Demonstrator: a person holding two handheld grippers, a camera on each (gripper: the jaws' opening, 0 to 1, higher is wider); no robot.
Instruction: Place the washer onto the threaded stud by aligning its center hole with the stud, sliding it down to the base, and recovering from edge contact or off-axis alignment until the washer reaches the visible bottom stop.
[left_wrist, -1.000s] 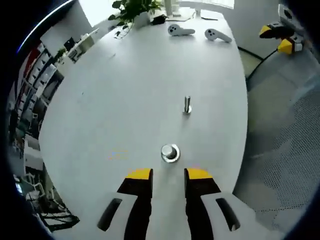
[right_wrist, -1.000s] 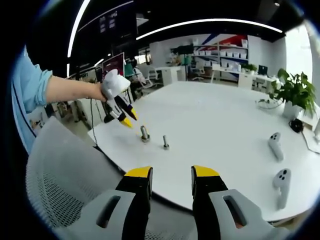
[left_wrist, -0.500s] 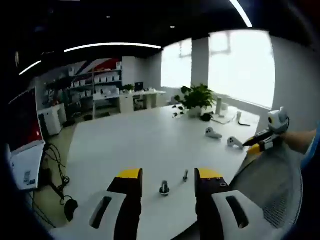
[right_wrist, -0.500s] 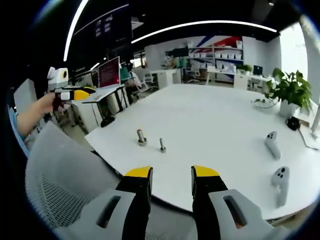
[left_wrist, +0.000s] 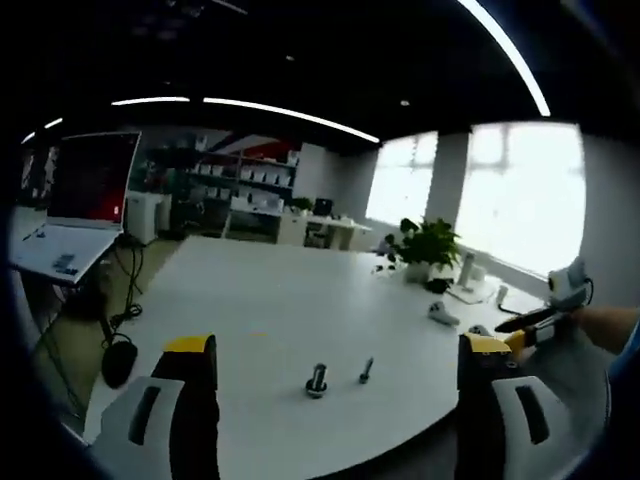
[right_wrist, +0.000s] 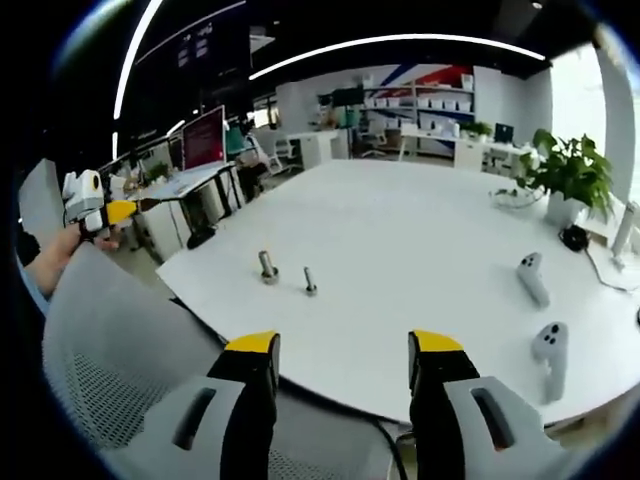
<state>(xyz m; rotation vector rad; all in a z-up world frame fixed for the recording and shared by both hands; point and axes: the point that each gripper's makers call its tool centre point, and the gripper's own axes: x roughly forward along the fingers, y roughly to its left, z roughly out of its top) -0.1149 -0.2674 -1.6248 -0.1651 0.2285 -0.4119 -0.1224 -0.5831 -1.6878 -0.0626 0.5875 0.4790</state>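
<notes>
Both grippers have been drawn back from the table (right_wrist: 420, 300) since the earlier frames, and their jaws have been spread wider. In the left gripper view, the left gripper (left_wrist: 335, 350) is held wide open and empty, well short of the parts. The right gripper (right_wrist: 345, 345) is likewise parted and empty.

On the table edge two small metal uprights are seen: the stud (right_wrist: 309, 281), thin and upright, and just beside it a stouter piece (right_wrist: 267, 266). Whether the washer already sits on that piece cannot be told. The retreat suggests either a finished placement or a reset.
</notes>
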